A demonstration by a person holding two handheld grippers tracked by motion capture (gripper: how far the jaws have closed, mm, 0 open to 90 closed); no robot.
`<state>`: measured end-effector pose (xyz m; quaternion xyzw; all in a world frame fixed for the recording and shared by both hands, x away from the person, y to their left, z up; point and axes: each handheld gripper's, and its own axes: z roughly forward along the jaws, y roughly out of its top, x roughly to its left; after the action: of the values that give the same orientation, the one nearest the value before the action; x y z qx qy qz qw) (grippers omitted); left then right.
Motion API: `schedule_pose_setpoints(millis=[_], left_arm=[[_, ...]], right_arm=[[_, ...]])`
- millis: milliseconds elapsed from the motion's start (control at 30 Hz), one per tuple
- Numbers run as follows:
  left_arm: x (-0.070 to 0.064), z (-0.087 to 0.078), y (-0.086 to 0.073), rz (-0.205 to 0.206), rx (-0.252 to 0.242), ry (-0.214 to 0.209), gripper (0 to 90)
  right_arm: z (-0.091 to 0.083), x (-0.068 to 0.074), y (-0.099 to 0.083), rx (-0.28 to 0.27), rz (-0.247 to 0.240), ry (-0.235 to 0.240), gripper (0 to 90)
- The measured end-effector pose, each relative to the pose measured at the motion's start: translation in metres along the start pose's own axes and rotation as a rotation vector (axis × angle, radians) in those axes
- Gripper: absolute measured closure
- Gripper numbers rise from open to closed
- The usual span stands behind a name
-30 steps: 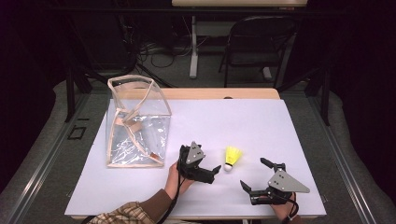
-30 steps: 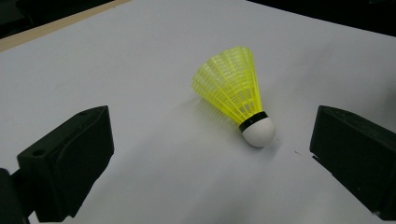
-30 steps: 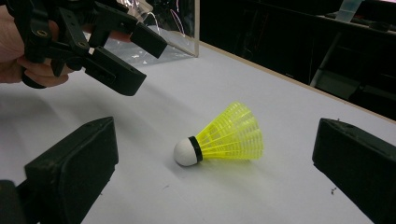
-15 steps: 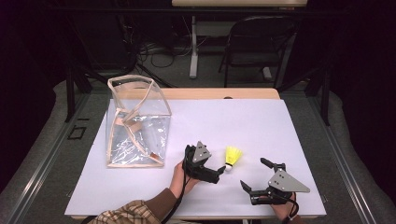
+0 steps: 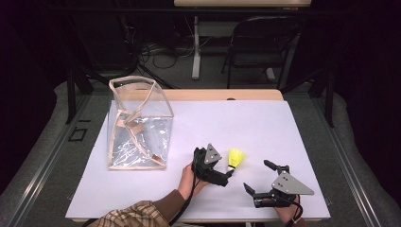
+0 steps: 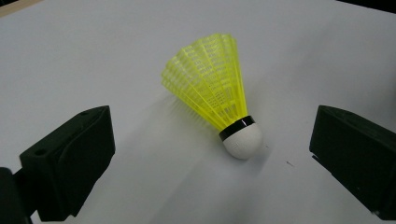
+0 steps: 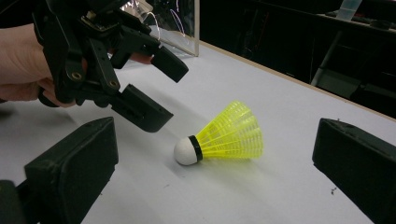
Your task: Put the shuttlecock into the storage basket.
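Yellow shuttlecock (image 5: 236,157) is lying on its side on the white counter (image 5: 283,123), well right of the clear bag (image 5: 138,125); left gripper (image 6: 212,154) is hovering spread wide around its cork end, not touching. Right gripper (image 5: 261,178) is idling unclenched, just right of the shuttlecock. Likely featherlight, its skirt flexible and crushable; the firm white cork is looking the safer hold.

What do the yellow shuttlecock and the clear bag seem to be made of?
Shuttlecock: the skirt looks like moulded plastic mesh, glossy; the white tip is matte, perhaps cork or foam. Bag: likely clear vinyl film, shiny and creased, with tan edging.
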<state>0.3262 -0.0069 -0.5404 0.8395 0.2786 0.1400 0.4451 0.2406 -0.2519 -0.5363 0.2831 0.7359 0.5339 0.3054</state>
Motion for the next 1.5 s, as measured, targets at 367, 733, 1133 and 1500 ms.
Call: schedule_pose_setpoints(millis=[367,733,1133,1500], left_arm=[[-0.013,0.014,-0.005,-0.05,0.038,0.048,13.0],[-0.025,0.026,-0.004,-0.088,0.071,0.087,26.8],[-0.032,0.034,-0.004,-0.107,0.083,0.095,49.8],[-0.033,0.034,-0.005,-0.119,0.084,0.099,55.7]], right_arm=[[0.0,0.0,0.0,0.0,0.002,-0.001,0.0],[0.0,0.0,0.0,0.001,0.006,0.0,0.0],[0.0,0.0,0.0,-0.001,0.006,0.002,0.0],[0.0,0.0,0.0,0.0,0.003,0.006,0.0]])
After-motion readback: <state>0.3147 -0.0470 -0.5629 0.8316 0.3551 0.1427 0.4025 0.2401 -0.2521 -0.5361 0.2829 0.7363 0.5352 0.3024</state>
